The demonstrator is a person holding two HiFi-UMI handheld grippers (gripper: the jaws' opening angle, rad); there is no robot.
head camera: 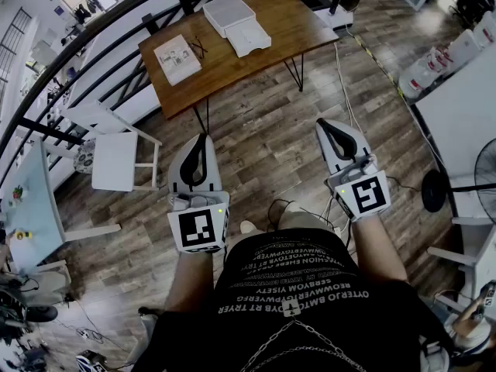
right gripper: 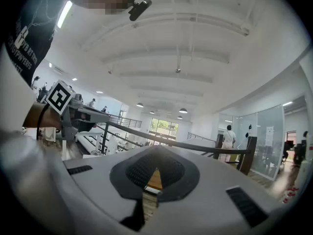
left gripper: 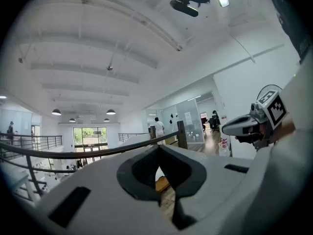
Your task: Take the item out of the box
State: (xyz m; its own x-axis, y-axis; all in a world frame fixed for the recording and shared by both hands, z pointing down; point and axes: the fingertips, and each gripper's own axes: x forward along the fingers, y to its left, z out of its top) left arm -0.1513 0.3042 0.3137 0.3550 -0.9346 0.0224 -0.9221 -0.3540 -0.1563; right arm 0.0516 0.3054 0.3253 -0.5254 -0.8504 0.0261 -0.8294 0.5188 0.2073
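Head view, with both gripper views. The white box (head camera: 229, 14) lies flat on the far half of the wooden table (head camera: 232, 72), lid side up and nearly square in outline. Its slightly longer side runs along the table's length, and its edges are parallel to the table's edges. A second flat white piece (head camera: 249, 39) touches the box's near corner. A booklet (head camera: 177, 59) lies toward the table's left end, with a small black object (head camera: 198, 47) just beside it.

Both bare forearms reach forward from the torso, side by side and well short of the table's near edge, over the plank floor (head camera: 263, 146). The left gripper (head camera: 204, 137) points toward the table's near edge, and its jaws are pressed together with nothing between them (left gripper: 157, 148). The right gripper (head camera: 322, 122) leans slightly inward toward the table's right end. Its jaws likewise meet at the tips with nothing in them (right gripper: 157, 149). Neither gripper touches the box.
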